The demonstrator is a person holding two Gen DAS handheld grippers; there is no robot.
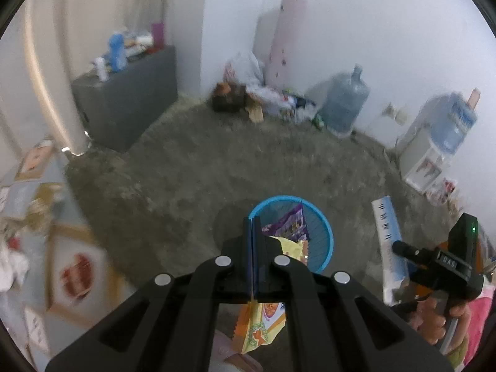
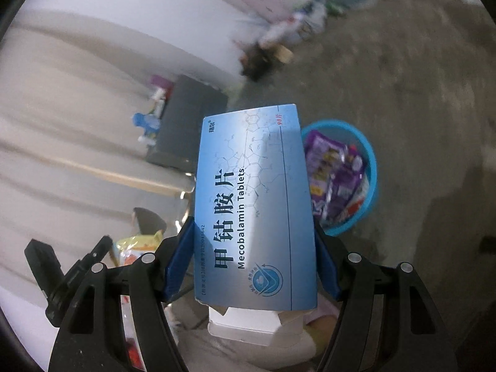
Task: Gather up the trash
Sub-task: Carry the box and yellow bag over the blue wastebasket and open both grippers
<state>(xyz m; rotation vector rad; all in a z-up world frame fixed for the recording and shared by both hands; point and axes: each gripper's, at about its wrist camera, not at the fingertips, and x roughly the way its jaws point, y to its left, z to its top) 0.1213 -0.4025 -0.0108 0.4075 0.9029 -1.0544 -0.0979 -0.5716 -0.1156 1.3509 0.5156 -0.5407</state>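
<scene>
The left gripper pinches a yellow wrapper directly above the blue bin. The right gripper clamps a blue tablet box lengthwise, its long axis pointing ahead, the bin slightly farther off and to its right.

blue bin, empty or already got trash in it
Already has trash: the blue bin holds a purple wrapper and other packets, seen in both wrist views.

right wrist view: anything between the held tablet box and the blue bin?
Nothing. In the right wrist view the tablet box, clamped in the right gripper, overlaps the blue bin rim; only bare grey floor surrounds the bin.
</scene>
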